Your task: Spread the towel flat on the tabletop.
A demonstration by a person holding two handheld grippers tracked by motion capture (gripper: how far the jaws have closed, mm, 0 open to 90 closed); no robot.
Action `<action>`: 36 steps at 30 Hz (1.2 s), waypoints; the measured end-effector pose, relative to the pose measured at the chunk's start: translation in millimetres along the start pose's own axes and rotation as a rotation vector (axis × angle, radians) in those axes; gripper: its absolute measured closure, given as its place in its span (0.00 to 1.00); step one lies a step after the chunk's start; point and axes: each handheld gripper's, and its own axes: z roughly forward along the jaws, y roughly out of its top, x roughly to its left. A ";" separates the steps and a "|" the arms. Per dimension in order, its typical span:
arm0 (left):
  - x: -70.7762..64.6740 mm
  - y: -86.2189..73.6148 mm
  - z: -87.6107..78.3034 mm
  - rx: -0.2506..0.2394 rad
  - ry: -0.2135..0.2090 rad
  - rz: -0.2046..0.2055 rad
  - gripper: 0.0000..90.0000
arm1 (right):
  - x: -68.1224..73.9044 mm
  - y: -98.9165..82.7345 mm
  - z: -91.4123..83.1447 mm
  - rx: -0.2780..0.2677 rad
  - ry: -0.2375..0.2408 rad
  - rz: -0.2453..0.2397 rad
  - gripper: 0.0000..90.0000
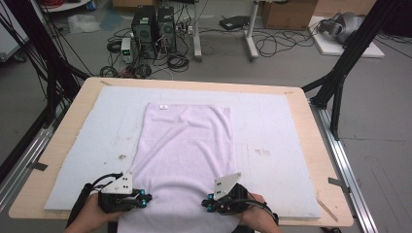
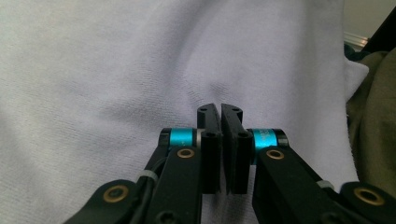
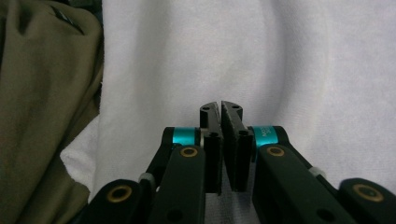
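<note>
A pale lilac towel (image 1: 187, 141) lies flat along the middle of the mat, with a small label at its far edge. My left gripper (image 1: 145, 198) is at the towel's near left edge and my right gripper (image 1: 206, 205) at its near right edge, their tips pointing inward at each other. In the left gripper view the left gripper (image 2: 219, 108) has its jaws pressed together low on the towel (image 2: 116, 70), and faint creases run to the tips. In the right gripper view the right gripper (image 3: 220, 106) is shut the same way on the towel (image 3: 280, 60).
A light grey foam mat (image 1: 272, 126) covers the wooden table (image 1: 311, 145). The person's olive clothing (image 3: 42, 93) is close behind the towel's near edge. Computers, cables and black frame legs stand on the floor beyond the table.
</note>
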 end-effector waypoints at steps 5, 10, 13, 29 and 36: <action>-11.9 -2.8 -14.7 -0.038 -0.027 0.007 0.97 | 11.9 1.3 -4.2 -0.060 0.104 -0.021 0.98; -11.5 -3.5 -26.1 -0.042 0.030 0.005 0.73 | 7.4 -2.7 -30.2 -0.111 0.010 0.012 0.82; -4.4 -7.2 -21.6 -0.008 0.044 0.003 0.70 | -6.2 -14.6 -38.3 -0.072 -0.047 0.043 0.75; 9.7 -9.6 -33.4 -0.054 0.087 -0.043 0.79 | -2.6 -31.6 -46.7 -0.088 -0.020 0.071 0.82; 49.0 1.4 -39.8 -0.115 0.195 -0.111 0.75 | -38.1 -26.8 -54.5 -0.098 -0.122 0.132 0.70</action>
